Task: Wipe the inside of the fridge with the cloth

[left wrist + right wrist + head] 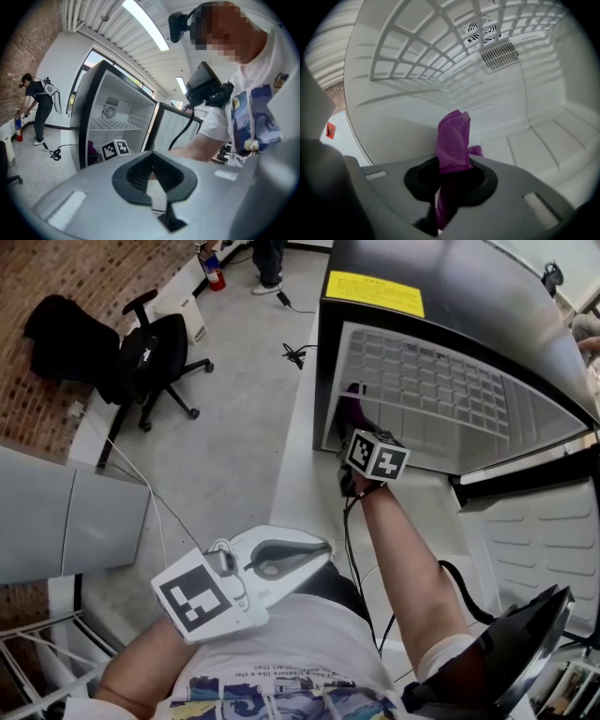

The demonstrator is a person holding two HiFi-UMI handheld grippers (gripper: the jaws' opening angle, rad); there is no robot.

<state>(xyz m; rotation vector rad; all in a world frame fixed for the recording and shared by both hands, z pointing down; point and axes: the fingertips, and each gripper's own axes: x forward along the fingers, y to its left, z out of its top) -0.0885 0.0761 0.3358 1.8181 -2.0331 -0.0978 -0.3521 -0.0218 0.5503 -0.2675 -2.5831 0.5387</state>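
Closest to the lens, the right tongs (pixel 450 180) were seen closed tight on the purple cloth (pixel 453 140). Its folded end stood up above them, inside the fridge (pixel 408 122) and under the white grid shelf (pixel 417 56). Whether any wall was touched by it could not be told. The left tongs (pixel 151 171) were shut with nothing between them, held near the person's body, outside the open door (pixel 539 531). An office chair (pixel 155 357) was seen well apart on the floor.
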